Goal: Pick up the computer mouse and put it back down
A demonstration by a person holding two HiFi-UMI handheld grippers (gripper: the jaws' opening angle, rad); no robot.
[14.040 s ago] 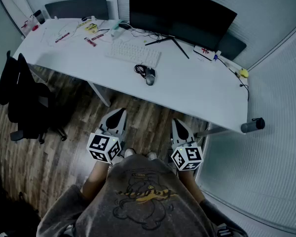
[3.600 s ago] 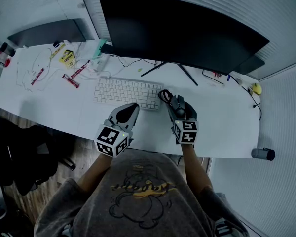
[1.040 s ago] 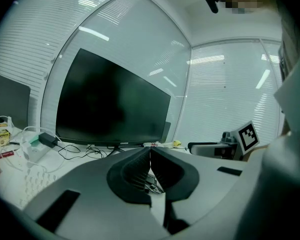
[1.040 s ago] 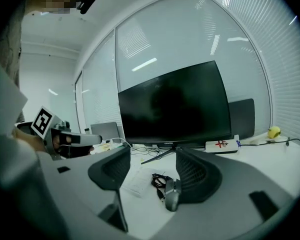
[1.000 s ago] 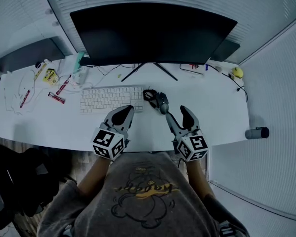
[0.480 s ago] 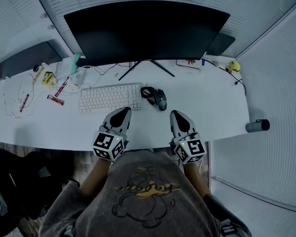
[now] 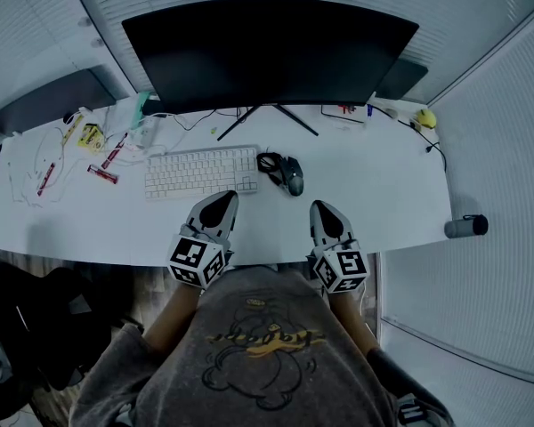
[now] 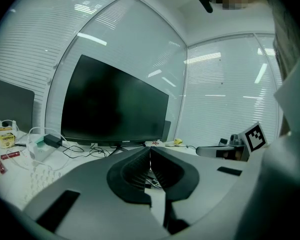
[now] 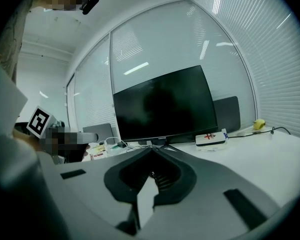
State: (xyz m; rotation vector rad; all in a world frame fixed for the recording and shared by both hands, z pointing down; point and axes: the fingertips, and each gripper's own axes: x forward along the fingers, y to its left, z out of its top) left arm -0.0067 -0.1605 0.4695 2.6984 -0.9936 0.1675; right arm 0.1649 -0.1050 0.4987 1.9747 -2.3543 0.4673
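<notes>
The mouse (image 7: 292,175) is lying on the desk (image 7: 392,194), just right of the keyboard (image 7: 200,170). I'm holding my right gripper (image 7: 324,209) near it, its jaws just closing on nothing. My left gripper (image 7: 220,203) is sitting closed and empty. The monitor's (image 7: 267,52) logo is too small to read.

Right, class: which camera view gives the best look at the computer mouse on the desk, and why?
The head view: the computer mouse lies uncovered on the white desk, just right of the keyboard. Neither gripper view shows it recognisably.
</notes>
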